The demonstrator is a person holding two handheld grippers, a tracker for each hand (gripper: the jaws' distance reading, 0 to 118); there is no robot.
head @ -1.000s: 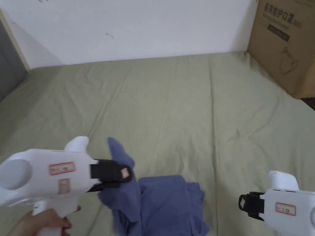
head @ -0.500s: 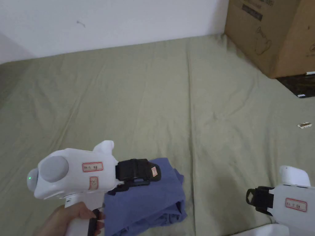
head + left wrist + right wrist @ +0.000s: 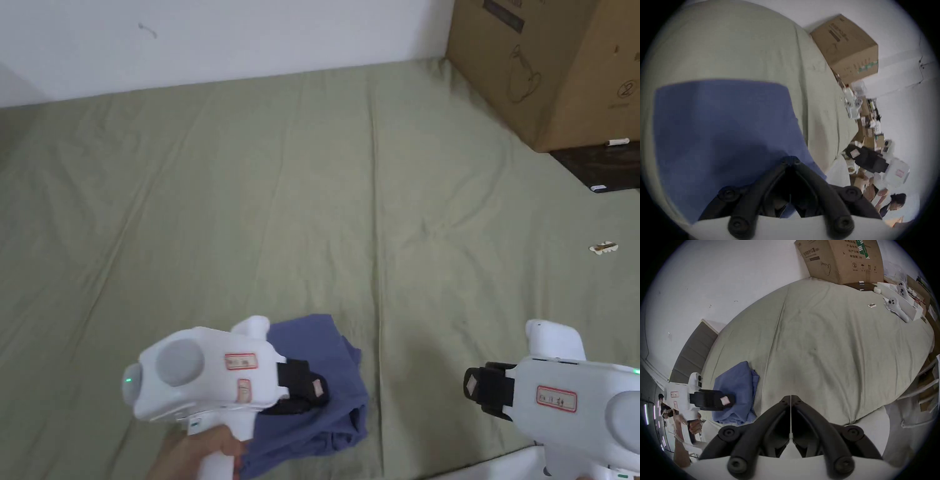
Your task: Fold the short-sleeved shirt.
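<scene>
We press the shirt (image 3: 325,375) flat | left gripper (image 3: 310,389) closed over it, grip unclear | right gripper (image 3: 478,389) closed, empty, right of shirt

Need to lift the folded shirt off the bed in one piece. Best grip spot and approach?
Judging by its pose, grip the shirt at its stacked right edge, where the layer ends show, coming in low from the right with the right gripper, whose jaws are shut and must open first. The top panel is flat and smooth, so pinching there would likely lift one layer. The left gripper sits over it.
</scene>
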